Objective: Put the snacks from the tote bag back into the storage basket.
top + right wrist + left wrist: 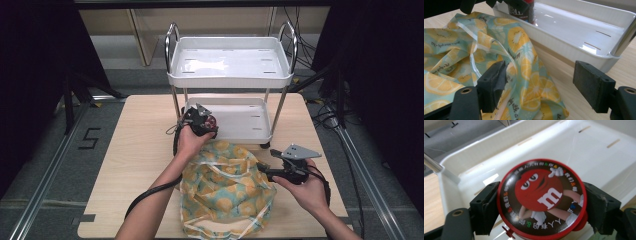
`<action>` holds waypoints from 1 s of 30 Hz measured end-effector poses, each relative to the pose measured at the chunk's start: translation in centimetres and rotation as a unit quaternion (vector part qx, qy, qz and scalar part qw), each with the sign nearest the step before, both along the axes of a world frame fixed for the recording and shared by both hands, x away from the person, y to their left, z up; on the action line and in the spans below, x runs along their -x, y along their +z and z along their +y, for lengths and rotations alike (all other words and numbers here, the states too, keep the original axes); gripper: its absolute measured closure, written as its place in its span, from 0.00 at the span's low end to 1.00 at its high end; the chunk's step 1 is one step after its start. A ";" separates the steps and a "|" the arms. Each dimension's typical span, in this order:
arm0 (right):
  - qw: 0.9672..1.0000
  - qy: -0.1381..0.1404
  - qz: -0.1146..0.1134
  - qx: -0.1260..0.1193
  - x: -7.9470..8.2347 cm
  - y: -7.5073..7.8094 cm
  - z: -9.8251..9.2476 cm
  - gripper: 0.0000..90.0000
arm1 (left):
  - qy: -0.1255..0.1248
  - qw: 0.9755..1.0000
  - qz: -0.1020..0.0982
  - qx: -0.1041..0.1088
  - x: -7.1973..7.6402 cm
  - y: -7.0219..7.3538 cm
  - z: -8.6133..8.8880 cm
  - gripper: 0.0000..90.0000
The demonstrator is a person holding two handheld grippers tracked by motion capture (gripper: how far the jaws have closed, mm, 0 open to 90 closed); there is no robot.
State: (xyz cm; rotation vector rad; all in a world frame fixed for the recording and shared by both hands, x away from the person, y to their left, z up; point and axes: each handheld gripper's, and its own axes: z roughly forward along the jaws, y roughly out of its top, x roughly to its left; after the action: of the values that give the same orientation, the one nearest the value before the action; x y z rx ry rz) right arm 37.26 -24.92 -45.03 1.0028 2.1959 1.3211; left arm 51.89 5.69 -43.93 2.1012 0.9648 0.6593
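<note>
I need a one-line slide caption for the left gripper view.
Left gripper holds a round red-rimmed candy tin between its black jaws above the white plastic cart tray.

**Three cameras around the white cart's lower tray**

The high view looks forward and down on the light wooden desk (135, 165) from far off, with the white two-tier metal-framed cart (230, 65) ahead. The left gripper view sits close above that cart's lower tray (596, 152), looking down into it. The right gripper view looks low across the desk at the same tray (584, 32), with the lemon-print cloth bag (454, 57) in front.
</note>
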 end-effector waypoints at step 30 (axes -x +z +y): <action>1.000 -0.001 -0.005 0.001 0.0 -0.1 0.1 0.31 | -0.008 0.999 -0.034 0.015 3.0 3.3 0.3 0.23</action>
State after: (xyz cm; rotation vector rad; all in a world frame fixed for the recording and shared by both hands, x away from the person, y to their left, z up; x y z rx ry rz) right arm 37.27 -24.86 -45.12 0.9946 2.1893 1.3194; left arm 48.93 5.95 -40.58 2.0457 0.9139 0.6982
